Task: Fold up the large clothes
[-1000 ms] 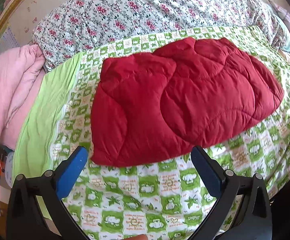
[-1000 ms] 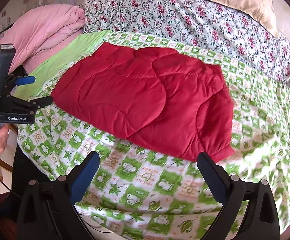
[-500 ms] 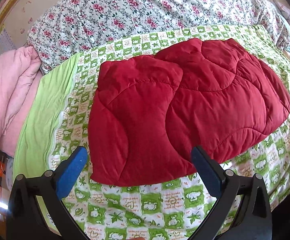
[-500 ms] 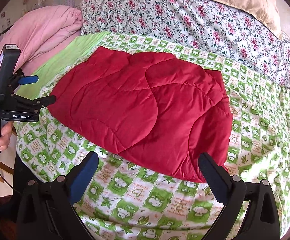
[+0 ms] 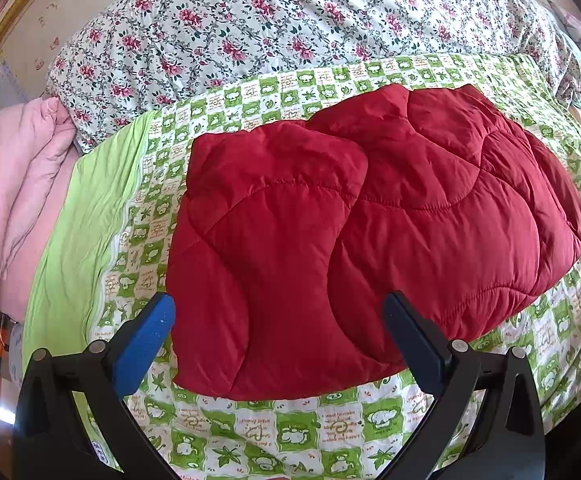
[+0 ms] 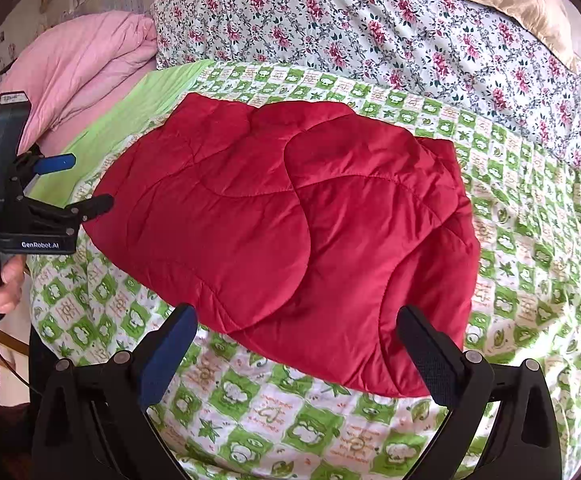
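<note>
Both grippers, left gripper (image 5: 278, 320) and right gripper (image 6: 296, 330), hover jaws apart over the red quilted jacket's (image 5: 370, 232) near hem (likely lining up a fold grab).

1. The left wrist view looks forward and down between its open fingers (image 5: 158, 320) from the near-left edge of the bed, close to the red quilted jacket (image 5: 370, 232).
2. The right wrist view looks from the near-right edge, just as close.
3. Both share the jacket (image 6: 290, 232) and the green checked sheet (image 6: 530, 280); the right view also catches the left gripper (image 6: 86, 184).
</note>
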Motion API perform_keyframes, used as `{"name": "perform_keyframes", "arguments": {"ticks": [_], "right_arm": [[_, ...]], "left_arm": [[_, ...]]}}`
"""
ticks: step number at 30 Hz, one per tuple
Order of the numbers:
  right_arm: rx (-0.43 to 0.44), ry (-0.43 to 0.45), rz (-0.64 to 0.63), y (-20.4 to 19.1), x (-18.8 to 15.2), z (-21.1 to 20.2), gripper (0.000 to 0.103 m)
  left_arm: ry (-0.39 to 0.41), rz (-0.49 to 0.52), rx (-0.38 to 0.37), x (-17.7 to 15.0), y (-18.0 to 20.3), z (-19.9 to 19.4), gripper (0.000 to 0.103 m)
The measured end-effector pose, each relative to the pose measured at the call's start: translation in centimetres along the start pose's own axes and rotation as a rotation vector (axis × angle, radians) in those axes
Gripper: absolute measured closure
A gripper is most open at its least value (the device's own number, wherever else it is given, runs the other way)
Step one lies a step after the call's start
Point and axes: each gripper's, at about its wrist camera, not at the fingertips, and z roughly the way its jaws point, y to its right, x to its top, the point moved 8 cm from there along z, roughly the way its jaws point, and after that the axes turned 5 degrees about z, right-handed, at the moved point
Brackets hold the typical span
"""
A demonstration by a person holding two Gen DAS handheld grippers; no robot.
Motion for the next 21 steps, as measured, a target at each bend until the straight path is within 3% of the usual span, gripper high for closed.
{"name": "perform_keyframes", "arguments": {"ticks": [21], "right_arm": [[0.013,0.001,0.009,1.0,3.2,1.4,0.002]], "left_arm": [[0.001,0.001,-0.023,2.4,0.1,1.3,0.0]]}}
